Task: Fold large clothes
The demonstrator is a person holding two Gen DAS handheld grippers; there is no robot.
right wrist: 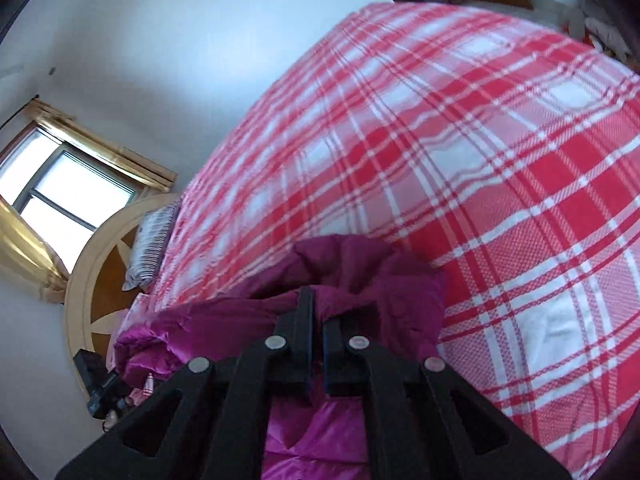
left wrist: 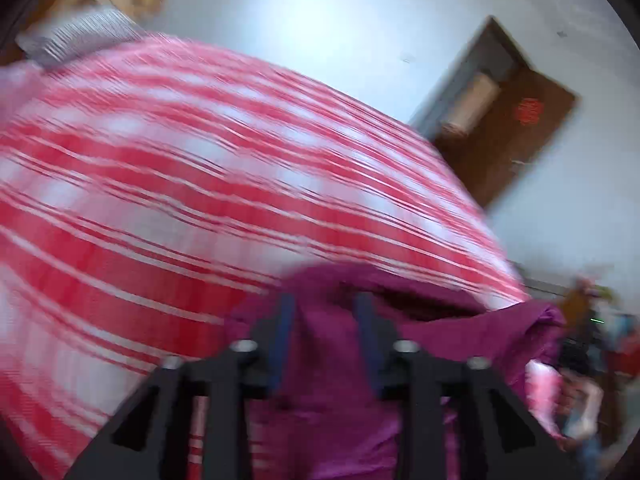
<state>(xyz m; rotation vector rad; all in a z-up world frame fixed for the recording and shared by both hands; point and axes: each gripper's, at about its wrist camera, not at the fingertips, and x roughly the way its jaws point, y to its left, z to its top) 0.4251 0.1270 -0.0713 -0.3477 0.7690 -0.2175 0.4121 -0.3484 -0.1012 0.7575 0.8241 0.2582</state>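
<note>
Red-checked bedsheet (right wrist: 460, 168), striped pillow (right wrist: 149, 248), window (right wrist: 64, 192), brown door (left wrist: 516, 120).

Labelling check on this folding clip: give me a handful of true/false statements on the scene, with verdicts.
1. The magenta quilted jacket lies on a red-and-white plaid bedspread. True.
2. The right gripper is wide open with nothing in it. False: its jaws are closed, pinching a fold of the jacket.
3. The left gripper has its jaws apart, jacket fabric showing between them. True.
4. The bedspread is plain blue. False: it is red-and-white plaid.
5. A window with golden curtains shows in the right wrist view. True.
6. A striped pillow sits in the middle of the bed on top of the jacket. False: it lies at the bed's edge, by the wooden headboard, apart from the jacket.
</note>
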